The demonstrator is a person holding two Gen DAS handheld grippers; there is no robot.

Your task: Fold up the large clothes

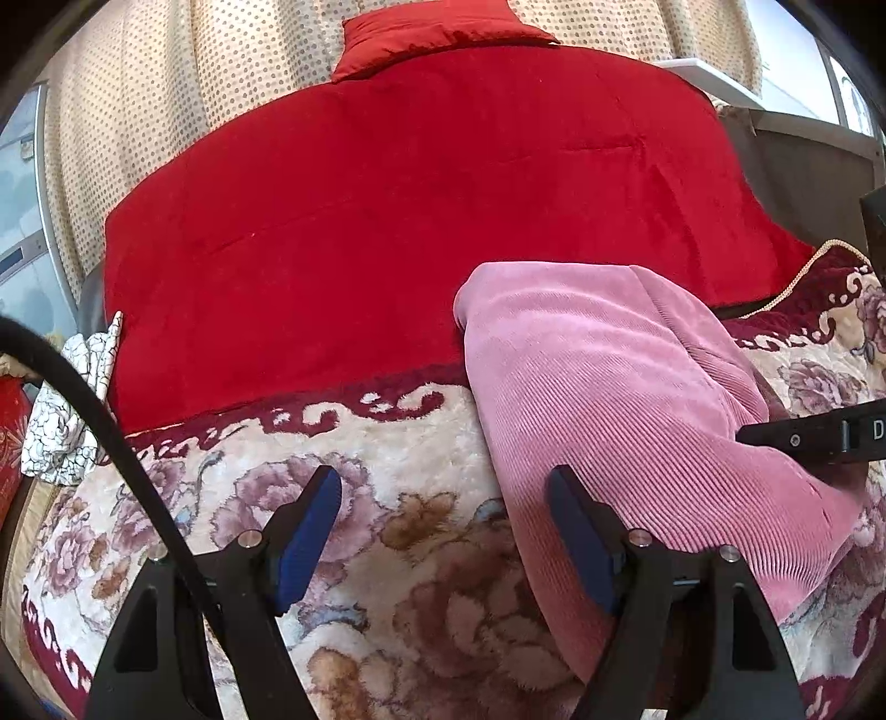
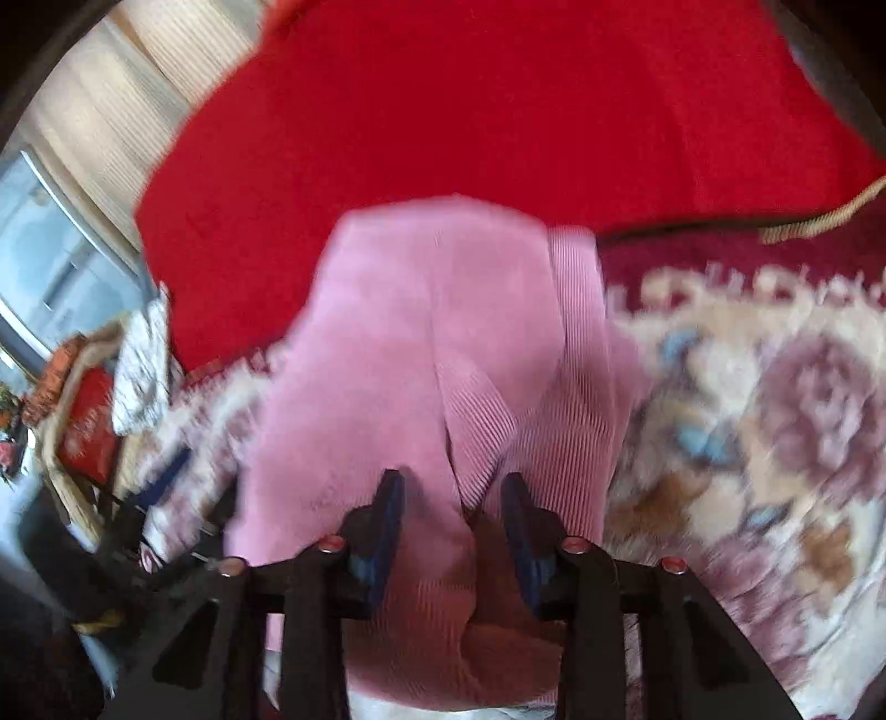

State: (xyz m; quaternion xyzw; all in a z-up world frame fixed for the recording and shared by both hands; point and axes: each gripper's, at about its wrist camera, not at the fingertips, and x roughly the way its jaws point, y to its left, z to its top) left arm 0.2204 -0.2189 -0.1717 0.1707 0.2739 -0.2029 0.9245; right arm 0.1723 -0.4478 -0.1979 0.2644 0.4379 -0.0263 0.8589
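A pink ribbed garment (image 1: 609, 376) lies folded lengthwise on the floral blanket (image 1: 387, 443), its far end on a red blanket (image 1: 387, 221). My left gripper (image 1: 446, 498) hovers open over the garment's left edge. Its right finger (image 1: 576, 526) is above the pink cloth and its left finger is above the floral blanket; nothing is pinched. My right gripper (image 2: 451, 493) sits at the garment's (image 2: 421, 332) near end with a bunched fold filling the gap between its blue pads. From the left wrist view the right gripper (image 1: 803, 437) reaches in from the right edge.
A red pillow (image 1: 437, 33) lies at the far end of the bed against a dotted curtain (image 1: 166, 83). A white patterned cloth (image 1: 72, 399) hangs off the bed's left side. A black cable (image 1: 111, 432) crosses the left wrist view. A window stands left.
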